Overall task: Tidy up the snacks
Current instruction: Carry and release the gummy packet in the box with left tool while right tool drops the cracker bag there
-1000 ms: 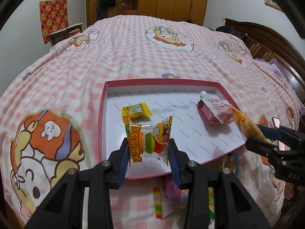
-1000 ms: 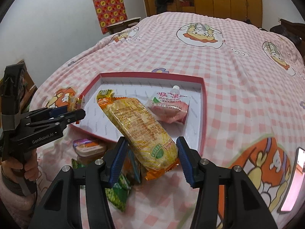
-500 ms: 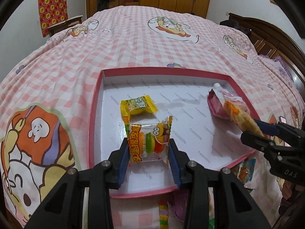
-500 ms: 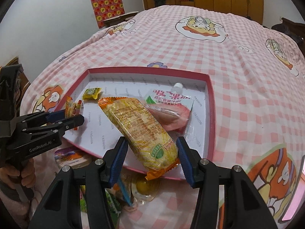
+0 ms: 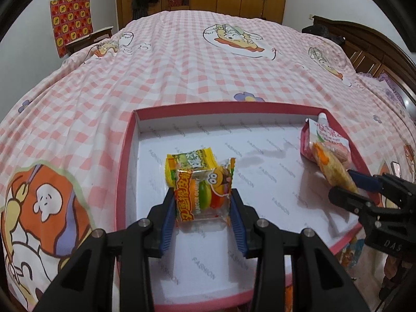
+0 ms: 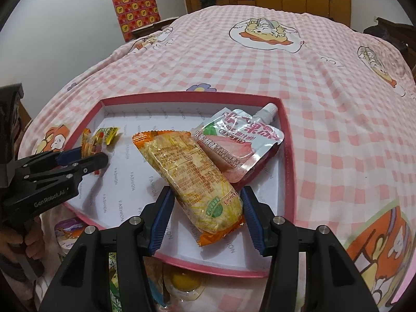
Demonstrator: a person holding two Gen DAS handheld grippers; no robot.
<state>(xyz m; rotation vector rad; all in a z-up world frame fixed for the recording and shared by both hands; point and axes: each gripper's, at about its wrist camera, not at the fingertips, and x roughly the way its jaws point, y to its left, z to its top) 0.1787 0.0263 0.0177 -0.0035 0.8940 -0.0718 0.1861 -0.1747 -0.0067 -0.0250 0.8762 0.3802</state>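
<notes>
Since a sec ago both grippers have moved fwd over the shallow pink-rimmed white cardboard tray point(image 5: 127, 161), so both snacks are now above its floor rather than at its near edge. Judging by that, drop-off is next.

Left gripper point(image 5: 203, 209): fingers closed partway on the clear burger-gummy sachet point(image 5: 204, 192), pinching its lower sides. It's held upright just in front of, partly hiding, the small yellow-green candy packet point(image 5: 191, 160) lying on the tray floor.

Right gripper point(image 6: 206, 212): fingers closed partway on the long orange-ended yellow snack pack point(image 6: 192, 176), gripped near its lower end. The pack angles up to the left; its right edge overlaps the pink-and-silver spouted jelly pouch point(image 6: 243, 140) lying in the tray's right part.

More loose snacks lie on the pink checked bedspread point(image 6: 325, 83) below the near rim.

Pose: both grippers are level-ish, pointing fwd, the left over the tray's left-centre, the right over its right side.
</notes>
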